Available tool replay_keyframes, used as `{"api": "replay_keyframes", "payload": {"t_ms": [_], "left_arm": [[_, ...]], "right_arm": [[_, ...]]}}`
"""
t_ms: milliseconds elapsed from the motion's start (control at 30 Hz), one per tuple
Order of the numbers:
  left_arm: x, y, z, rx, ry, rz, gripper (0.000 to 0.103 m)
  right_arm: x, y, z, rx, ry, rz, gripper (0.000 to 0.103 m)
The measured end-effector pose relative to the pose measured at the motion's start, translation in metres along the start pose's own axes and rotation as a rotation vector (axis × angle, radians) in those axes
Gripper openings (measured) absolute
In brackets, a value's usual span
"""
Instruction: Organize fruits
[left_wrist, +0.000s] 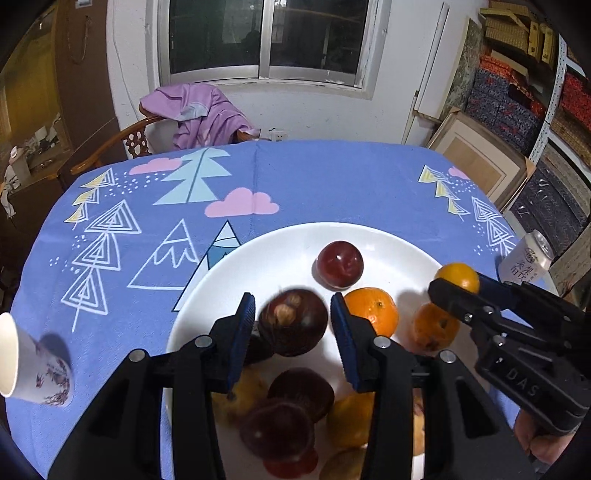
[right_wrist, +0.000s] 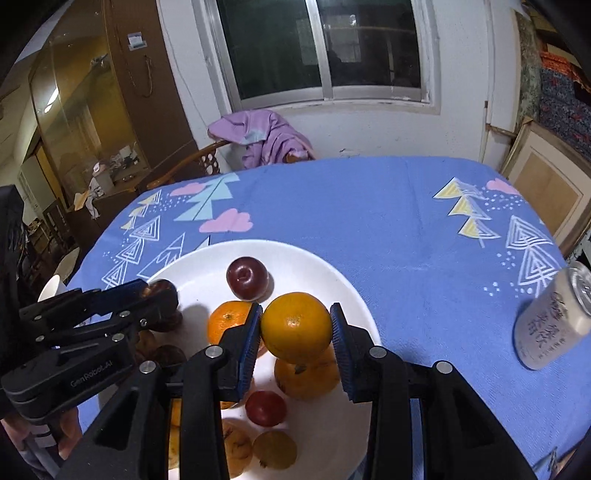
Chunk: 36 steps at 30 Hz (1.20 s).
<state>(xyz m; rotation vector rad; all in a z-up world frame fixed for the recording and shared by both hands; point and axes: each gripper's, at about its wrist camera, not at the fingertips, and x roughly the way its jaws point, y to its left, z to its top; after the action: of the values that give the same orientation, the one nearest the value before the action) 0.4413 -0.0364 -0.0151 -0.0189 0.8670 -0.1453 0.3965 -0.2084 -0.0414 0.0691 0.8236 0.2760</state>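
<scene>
L gripper (left_wrist: 292, 325) jaws apart round a dark mangosteen (left_wrist: 292, 322) over the white plate (left_wrist: 280, 243); R gripper (right_wrist: 296, 328) jaws clamp a yellow orange (right_wrist: 296, 327) above plate's right side.

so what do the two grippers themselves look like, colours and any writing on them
Both are matte black plastic with silver pivot pins and blue ribbed pads on the fingers. The right gripper carries raised "DAS" lettering on its side; the left gripper is marked "GenRobot.AI". No cables show. Bare fingers grip each handle.
</scene>
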Motion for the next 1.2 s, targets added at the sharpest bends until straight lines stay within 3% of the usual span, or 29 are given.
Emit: {"api": "replay_keyframes", "payload": {"t_ms": [33,67,100,367,433,500,633,833,1200], "left_arm": [[0.002,-0.001,0.001,-0.001,-0.006,0.002,0.052],[0.002,-0.001,0.002,-0.002,-0.013,0.004,0.062],[0.0,-0.001,0.002,-0.003,-0.02,0.006,0.065],[-0.054,0.012,-0.021,-0.031,-0.086,0.006,0.067],[-0.075,0.016,-0.039,-0.028,-0.11,0.032,0.072],[-0.094,0.017,-0.06,-0.019,-0.129,0.061,0.075],[-0.119,0.022,-0.114,-0.018,-0.128,0.075,0.081],[-0.115,0.028,-0.166,-0.039,-0.073,0.068,0.081],[-0.097,0.018,-0.174,0.026,-0.044,0.024,0.081]], "right_arm": [[0.002,-0.003,0.001,0.012,-0.008,0.005,0.041],[0.001,-0.005,0.0,0.023,-0.018,0.01,0.05],[0.001,-0.006,0.0,0.028,-0.027,0.005,0.057],[-0.048,-0.009,-0.02,0.056,-0.084,0.032,0.059],[-0.065,-0.008,-0.03,0.061,-0.096,0.04,0.061],[-0.088,-0.008,-0.047,0.076,-0.117,0.06,0.071],[-0.123,-0.01,-0.078,0.098,-0.149,0.093,0.074],[-0.144,-0.013,-0.122,0.137,-0.157,0.109,0.078],[-0.145,-0.011,-0.128,0.099,-0.149,0.097,0.078]]}}
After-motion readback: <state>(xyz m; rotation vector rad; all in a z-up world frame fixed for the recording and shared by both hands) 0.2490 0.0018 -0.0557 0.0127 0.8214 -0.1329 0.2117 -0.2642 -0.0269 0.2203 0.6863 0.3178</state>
